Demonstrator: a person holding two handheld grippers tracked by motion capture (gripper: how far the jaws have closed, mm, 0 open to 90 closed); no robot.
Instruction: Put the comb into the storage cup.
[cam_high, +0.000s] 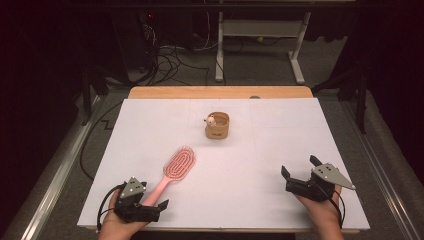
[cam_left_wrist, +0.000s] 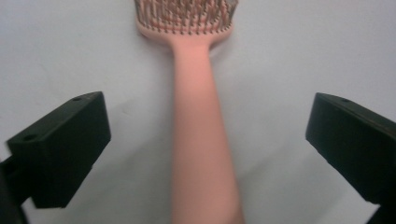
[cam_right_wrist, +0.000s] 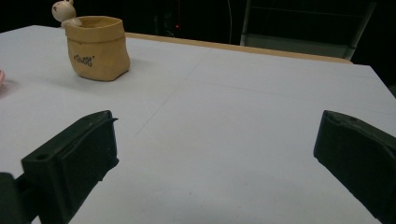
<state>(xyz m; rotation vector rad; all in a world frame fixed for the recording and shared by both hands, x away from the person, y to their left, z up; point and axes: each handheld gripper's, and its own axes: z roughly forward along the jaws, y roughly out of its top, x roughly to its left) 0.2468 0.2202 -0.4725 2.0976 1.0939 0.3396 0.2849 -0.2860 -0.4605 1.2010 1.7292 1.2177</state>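
Left gripper (cam_high: 150, 197), lower left of the high view: jaws spread wide, holding nothing, straddling the brush handle without touching it, hand low at the table edge. Right gripper (cam_high: 299, 169), lower right: jaws likewise released, empty. Brush (cam_high: 172, 172), pink, flat on the table (cam_high: 280, 135) left of centre; long axis diagonal, handle toward the lower left, head toward the upper right. Pot (cam_high: 217, 126), tan, upper centre.

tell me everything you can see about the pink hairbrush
The pink plastic-looking hairbrush lies flat on the white table cover, bristles up. Its oval, slotted head points up and to the right in the high view; the long smooth handle runs back between the open jaws of the left gripper, which do not touch it.
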